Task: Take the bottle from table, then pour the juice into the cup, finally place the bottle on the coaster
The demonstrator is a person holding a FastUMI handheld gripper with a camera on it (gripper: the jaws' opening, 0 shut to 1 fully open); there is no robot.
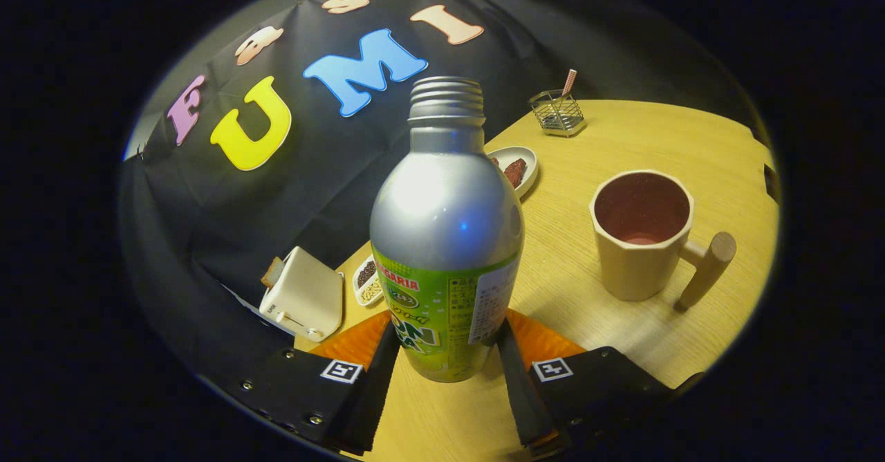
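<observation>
Bottle [446, 241] between claw [448, 362] fingers; bare table [553, 289] before cup [641, 237]; toaster [304, 294] near.

The bottle [446, 241] is covering most of the coaster [546, 341], leaving just two wedges showing on either side of it. It is also hiding the near end of the dish [515, 168] behind it. The fingers [377, 379] of the gripper [448, 372] are covering the bottle's lower flanks, so whether both are pressing on it is staying unclear. The toaster [304, 296] is masking part of the small tray [366, 281]. The rack's [557, 112] contents are reading too small to tell.
</observation>
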